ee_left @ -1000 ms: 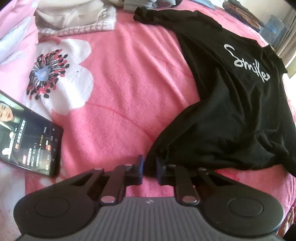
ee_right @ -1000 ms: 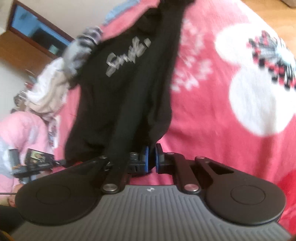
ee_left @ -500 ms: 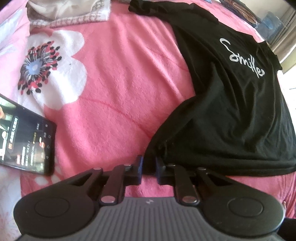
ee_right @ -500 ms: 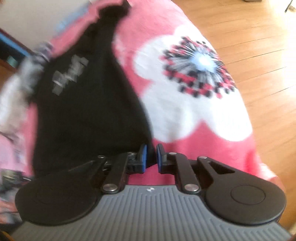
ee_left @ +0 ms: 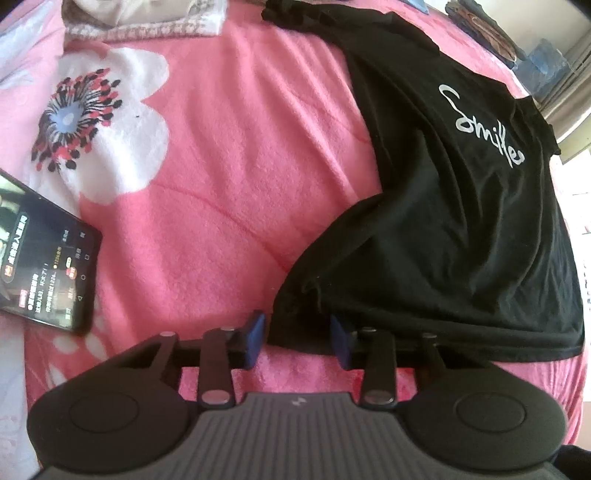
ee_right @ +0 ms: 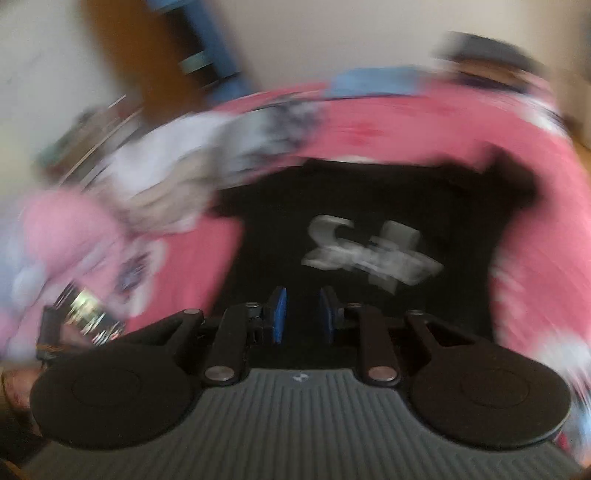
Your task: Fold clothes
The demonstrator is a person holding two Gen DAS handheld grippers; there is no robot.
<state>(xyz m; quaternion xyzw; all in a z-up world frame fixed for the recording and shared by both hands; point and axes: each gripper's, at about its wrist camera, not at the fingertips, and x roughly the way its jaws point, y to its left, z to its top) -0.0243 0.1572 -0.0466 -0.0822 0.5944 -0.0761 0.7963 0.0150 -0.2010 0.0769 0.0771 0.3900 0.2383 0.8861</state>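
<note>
The black T-shirt lies spread on the pink flowered blanket, its white script lettering facing up and its hem nearest the left gripper; that gripper's blue-padded jaws stand apart, with a bunched corner of the hem lying between them but not pinched, so the claw is open and holds nothing; to the left of it a phone with a lit screen rests flat on the blanket, well apart from the shirt, beside a big white flower print with a dark speckled centre; at the far edge of the bed a heap of pale clothes sits just left of the shirt's upper sleeve; the right wrist view is badly smeared, yet it shows the right gripper with its blue pads parted and only dark cloth seen through the gap, so it too is open and empty; the T-shirt fills the middle of that view, the lettering a grey blur, with pink blanket on both sides and a pale pile of clothing off to the left; whether that gripper touches the cloth I cannot tell
</note>
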